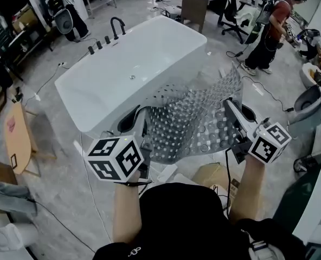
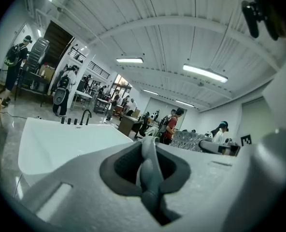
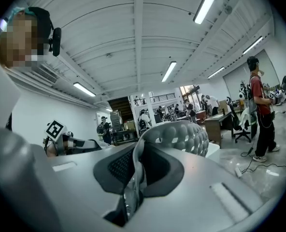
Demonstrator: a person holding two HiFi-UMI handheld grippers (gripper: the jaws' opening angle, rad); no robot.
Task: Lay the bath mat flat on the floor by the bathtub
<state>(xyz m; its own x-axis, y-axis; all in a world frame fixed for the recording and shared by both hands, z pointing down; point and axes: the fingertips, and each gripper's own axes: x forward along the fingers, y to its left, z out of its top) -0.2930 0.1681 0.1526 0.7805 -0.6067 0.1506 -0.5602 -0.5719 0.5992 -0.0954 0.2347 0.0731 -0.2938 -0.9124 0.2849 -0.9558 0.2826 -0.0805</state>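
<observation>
The bath mat (image 1: 193,118), grey and see-through with rows of bumps and holes, hangs stretched between my two grippers over the near end of the white bathtub (image 1: 133,58). My left gripper (image 1: 144,121) is shut on the mat's left edge; in the left gripper view the pinched mat (image 2: 150,166) runs as a thin grey fold between the closed jaws. My right gripper (image 1: 231,110) is shut on the right edge, and in the right gripper view the mat (image 3: 181,137) curls up past the jaws. The mat's lower part is hidden behind my arms.
A black faucet (image 1: 116,26) stands at the tub's far left rim. A cardboard box (image 1: 214,175) lies on the floor by my feet. A wooden side table (image 1: 17,134) stands at left. A person (image 1: 271,26), a desk (image 1: 201,1) and floor cables (image 1: 258,85) are beyond the tub.
</observation>
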